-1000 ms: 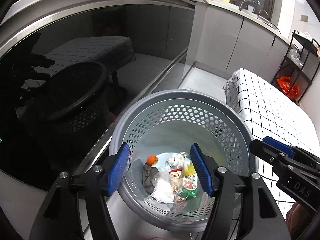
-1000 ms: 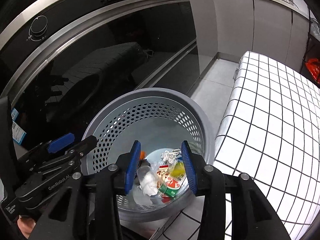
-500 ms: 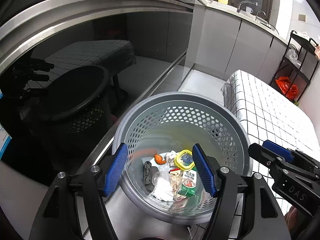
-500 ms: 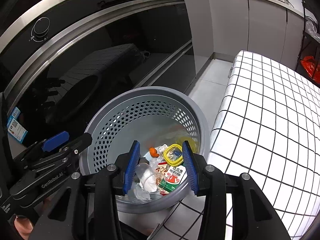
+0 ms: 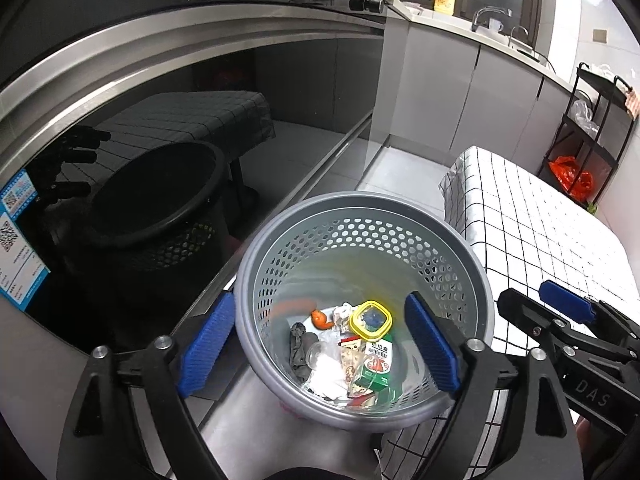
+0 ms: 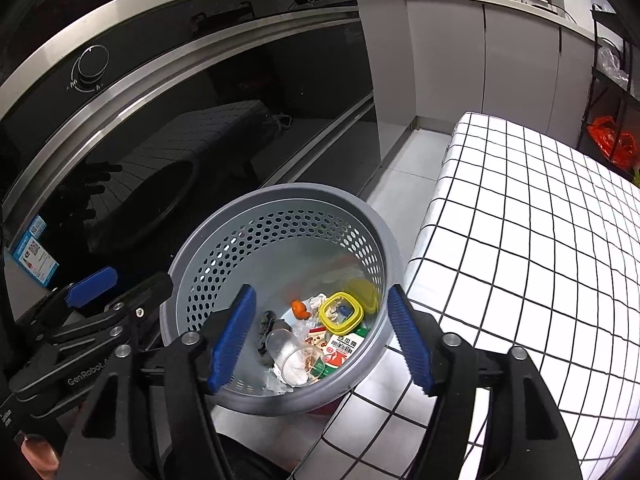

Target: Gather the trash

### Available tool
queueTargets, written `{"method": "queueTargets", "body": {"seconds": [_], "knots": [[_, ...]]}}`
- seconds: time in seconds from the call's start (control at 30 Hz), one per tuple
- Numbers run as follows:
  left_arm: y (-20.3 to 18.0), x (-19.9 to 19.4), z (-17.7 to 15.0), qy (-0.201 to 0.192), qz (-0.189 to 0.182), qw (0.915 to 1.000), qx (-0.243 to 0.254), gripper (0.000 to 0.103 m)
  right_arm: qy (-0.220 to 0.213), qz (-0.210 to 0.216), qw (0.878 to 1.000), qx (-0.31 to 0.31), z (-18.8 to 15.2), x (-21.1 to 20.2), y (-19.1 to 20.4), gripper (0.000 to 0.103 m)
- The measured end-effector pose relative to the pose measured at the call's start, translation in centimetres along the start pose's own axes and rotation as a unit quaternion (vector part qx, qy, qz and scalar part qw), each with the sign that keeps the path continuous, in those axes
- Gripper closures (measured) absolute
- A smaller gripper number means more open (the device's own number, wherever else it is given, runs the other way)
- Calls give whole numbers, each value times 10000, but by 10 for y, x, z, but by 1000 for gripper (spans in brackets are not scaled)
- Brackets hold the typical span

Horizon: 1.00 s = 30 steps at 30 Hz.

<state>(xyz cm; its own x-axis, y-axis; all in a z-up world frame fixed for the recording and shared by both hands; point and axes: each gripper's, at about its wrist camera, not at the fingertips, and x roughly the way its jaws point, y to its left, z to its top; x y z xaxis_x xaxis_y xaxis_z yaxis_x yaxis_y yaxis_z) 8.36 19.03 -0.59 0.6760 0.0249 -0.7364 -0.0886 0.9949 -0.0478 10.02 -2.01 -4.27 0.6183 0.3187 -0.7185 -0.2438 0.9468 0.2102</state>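
Both grippers are seen spread wide with nothing held: the left gripper (image 5: 320,344) at the bottom of its frame, the right gripper (image 6: 322,338) low in its own, each framing the grey bin (image 5: 362,216) in frame centre. The trash is piled at the bin's bottom: a yellow-rimmed lid (image 6: 341,312) on top, a clear cup (image 6: 294,354) lying on its side lower left, a red-green carton (image 5: 374,368), an orange scrap (image 5: 320,319). A checkered cloth (image 6: 540,248) is spread at right, touching the bin. Further back, upper left, a dark oven door (image 6: 200,140) is seen.
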Motion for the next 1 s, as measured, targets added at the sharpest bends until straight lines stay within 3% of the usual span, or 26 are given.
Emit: {"method": "queueTargets", "body": {"seconds": [0.2,1.0], "knots": [[3,-10,2,-109,40,9999,-61,10,-6,-48,10000,49,-2,-6,-1,31],[-2,-28,3,-225,144,9996,-25,7,-97,-256,9996,95,-6,-22,-2,28]]}}
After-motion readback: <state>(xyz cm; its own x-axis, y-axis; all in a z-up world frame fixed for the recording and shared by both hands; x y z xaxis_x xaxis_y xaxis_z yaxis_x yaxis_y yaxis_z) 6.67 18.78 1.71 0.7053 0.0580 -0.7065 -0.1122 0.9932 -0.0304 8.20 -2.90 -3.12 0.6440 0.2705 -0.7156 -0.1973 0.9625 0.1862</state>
